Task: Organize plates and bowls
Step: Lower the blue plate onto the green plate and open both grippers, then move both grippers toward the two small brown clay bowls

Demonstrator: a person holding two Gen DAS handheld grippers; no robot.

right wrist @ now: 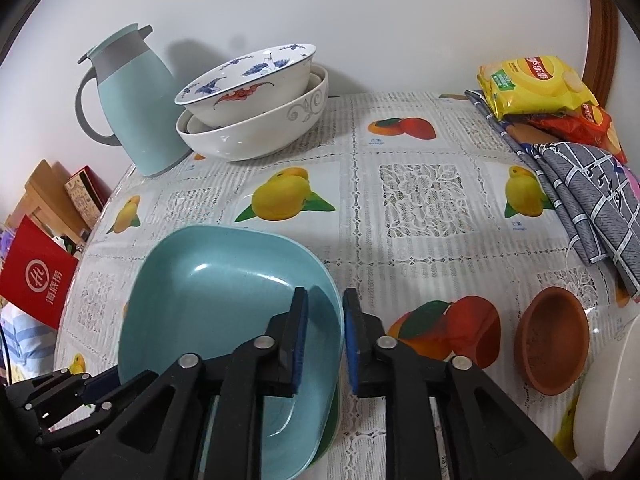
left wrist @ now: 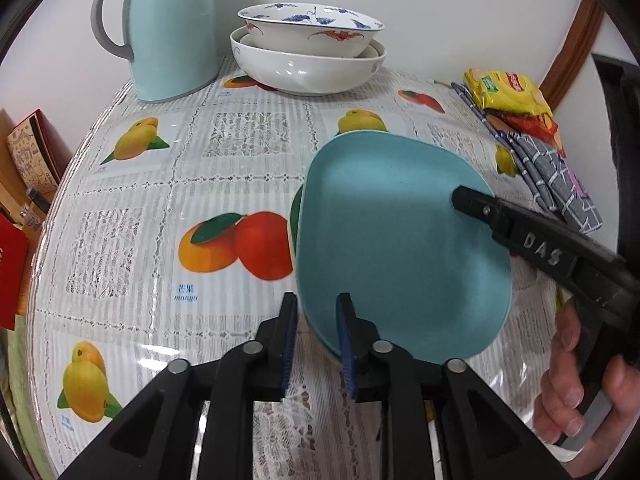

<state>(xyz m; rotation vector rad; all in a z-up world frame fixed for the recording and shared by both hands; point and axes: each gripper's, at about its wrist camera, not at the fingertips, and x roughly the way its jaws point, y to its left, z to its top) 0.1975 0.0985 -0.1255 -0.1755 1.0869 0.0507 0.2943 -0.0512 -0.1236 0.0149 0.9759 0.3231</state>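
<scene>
A teal square plate [left wrist: 400, 240] [right wrist: 224, 300] lies on a green plate [left wrist: 296, 208] [right wrist: 330, 428], of which only an edge shows. My left gripper [left wrist: 316, 304] straddles the teal plate's near-left rim, its jaws apart and the pads clear of it. My right gripper [right wrist: 325, 294] straddles the opposite rim the same way, open; its finger also shows over the plate [left wrist: 464, 200]. At the back a blue-and-red patterned bowl [left wrist: 312, 28] [right wrist: 248, 80] sits nested in a larger white bowl [left wrist: 308, 68] [right wrist: 256, 136]. A small terracotta bowl [right wrist: 552, 344] stands to the right.
A pale blue jug [left wrist: 172, 28] [right wrist: 132, 104] stands back left beside the bowls. Snack packets [right wrist: 532, 84] and a grey checked cloth [right wrist: 588, 200] lie at the right. A white rounded object [right wrist: 608, 400] sits at the right edge. The table drops off at the left, by red boxes [right wrist: 36, 276].
</scene>
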